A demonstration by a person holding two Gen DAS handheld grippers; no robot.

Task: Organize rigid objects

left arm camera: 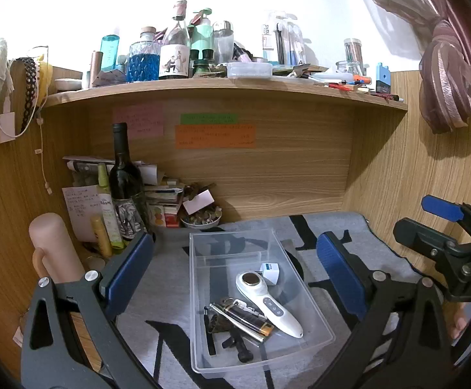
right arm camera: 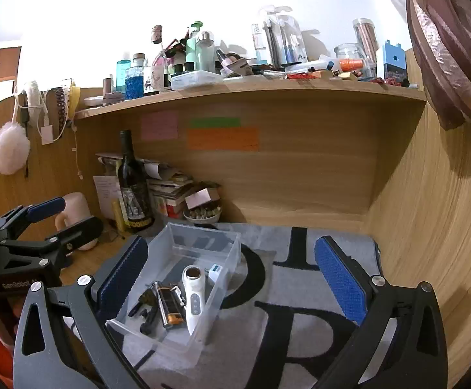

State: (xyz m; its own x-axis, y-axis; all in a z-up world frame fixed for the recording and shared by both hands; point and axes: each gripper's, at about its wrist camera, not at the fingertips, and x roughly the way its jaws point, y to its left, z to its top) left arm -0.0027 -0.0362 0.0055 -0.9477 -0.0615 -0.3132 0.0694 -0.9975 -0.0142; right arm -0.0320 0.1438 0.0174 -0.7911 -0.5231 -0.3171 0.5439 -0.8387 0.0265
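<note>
A clear plastic bin (left arm camera: pixel 200 291) (right arm camera: pixel 225 278) sits on a grey mat with black letters. Inside lie a white handheld device (left arm camera: pixel 268 301) (right arm camera: pixel 192 301), a white charger plug (left arm camera: pixel 270 271) (right arm camera: pixel 216 272), a lighter with an orange end (left arm camera: pixel 242 319) (right arm camera: pixel 170 308) and small dark parts (left arm camera: pixel 232 343) (right arm camera: pixel 146 311). My left gripper (left arm camera: pixel 235 272) is open and empty, hovering above the bin. My right gripper (right arm camera: pixel 232 275) is open and empty, to the right of the bin; it shows in the left wrist view (left arm camera: pixel 442 223).
A dark wine bottle (left arm camera: pixel 125 184) (right arm camera: pixel 133 181), tubes, stacked papers and a small bowl (left arm camera: pixel 201 218) crowd the back left corner. A pink cup (left arm camera: pixel 52 246) stands at left. A cluttered shelf (left arm camera: pixel 222 89) runs overhead. A wooden wall (right arm camera: pixel 430 227) closes the right side.
</note>
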